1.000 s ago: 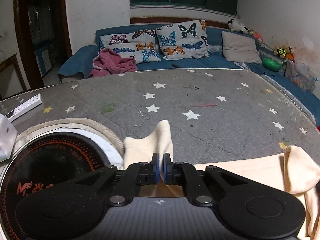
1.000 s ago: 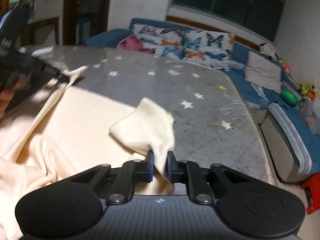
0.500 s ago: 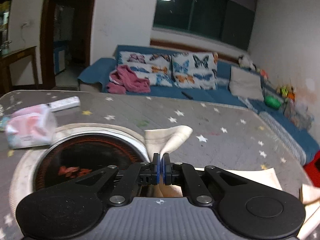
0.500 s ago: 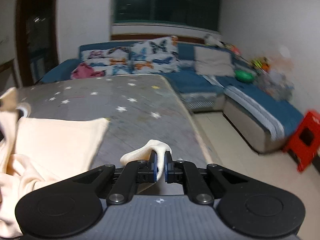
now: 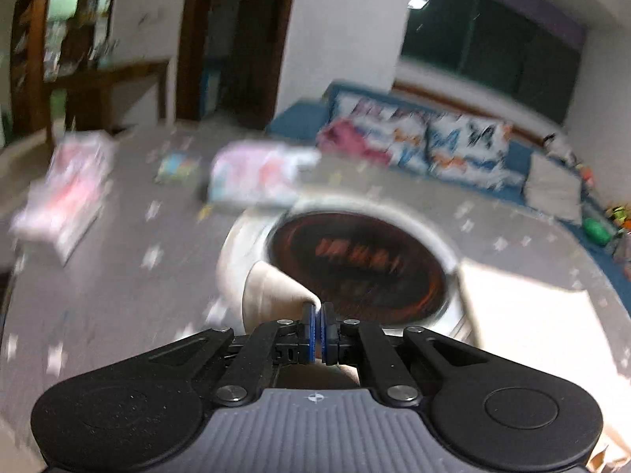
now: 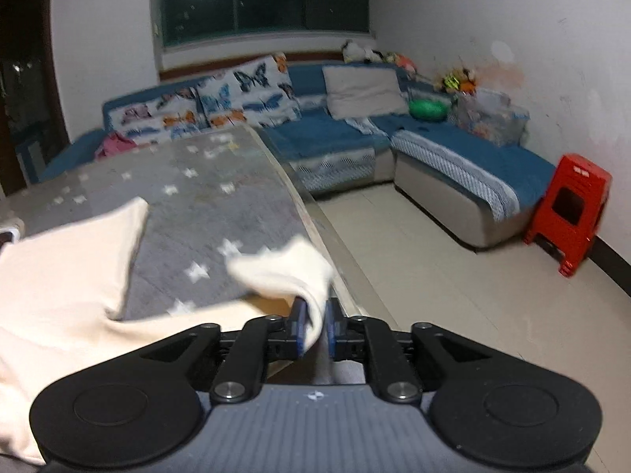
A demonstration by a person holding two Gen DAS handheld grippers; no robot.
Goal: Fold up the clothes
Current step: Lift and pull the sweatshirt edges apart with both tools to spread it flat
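A cream garment [image 6: 59, 276] lies spread on the grey star-patterned table [image 6: 221, 205]. My right gripper [image 6: 313, 329] is shut on one of its corners [image 6: 288, 272] near the table's right edge. My left gripper [image 5: 317, 331] is shut on another corner of the garment [image 5: 272, 291], which bulges up to the left of the jaws. More of the garment [image 5: 524, 315] lies to the right in the blurred left wrist view.
A round black hotplate with a white rim [image 5: 355, 264] sits just ahead of the left gripper. Pink packages [image 5: 252, 177] [image 5: 67, 197] lie on the far table. A blue sofa [image 6: 343, 134] and a red stool [image 6: 568, 213] stand beyond the table edge.
Both grippers have swung apart with their corners: the left view turned left towards the hotplate and packages, the right view turned right towards the table edge and floor.
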